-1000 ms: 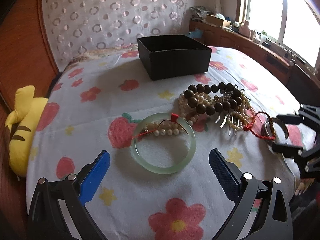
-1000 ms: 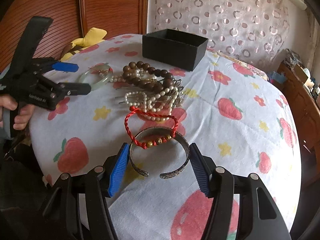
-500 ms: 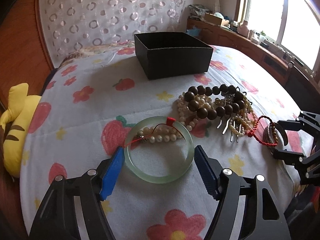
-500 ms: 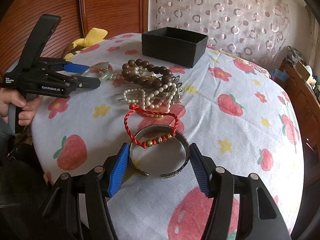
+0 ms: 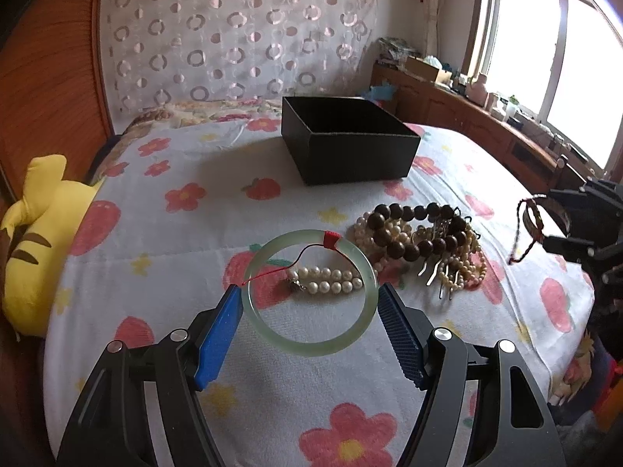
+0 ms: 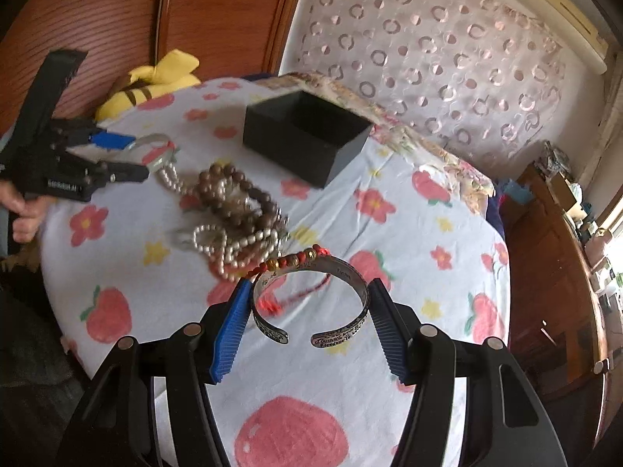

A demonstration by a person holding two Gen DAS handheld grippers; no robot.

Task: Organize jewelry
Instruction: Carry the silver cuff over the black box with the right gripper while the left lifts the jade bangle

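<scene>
— Two pieces are gripped now. The silver cuff (image 6: 309,303), a red cord bracelet (image 6: 300,262) draped on it, has just lifted off the bed (image 6: 409,233), clamped in the right tool (image 6: 309,305).

— And the jade bangle (image 5: 309,292)?

— Left tool (image 5: 309,301) has closed on its sides; it looks barely raised, with pearls (image 5: 327,280) trailing. Next stop is probably the far black box (image 5: 350,148).

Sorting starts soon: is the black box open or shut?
Open: the black box has no lid on it, and its dark inner walls show; its floor is hidden.
</scene>
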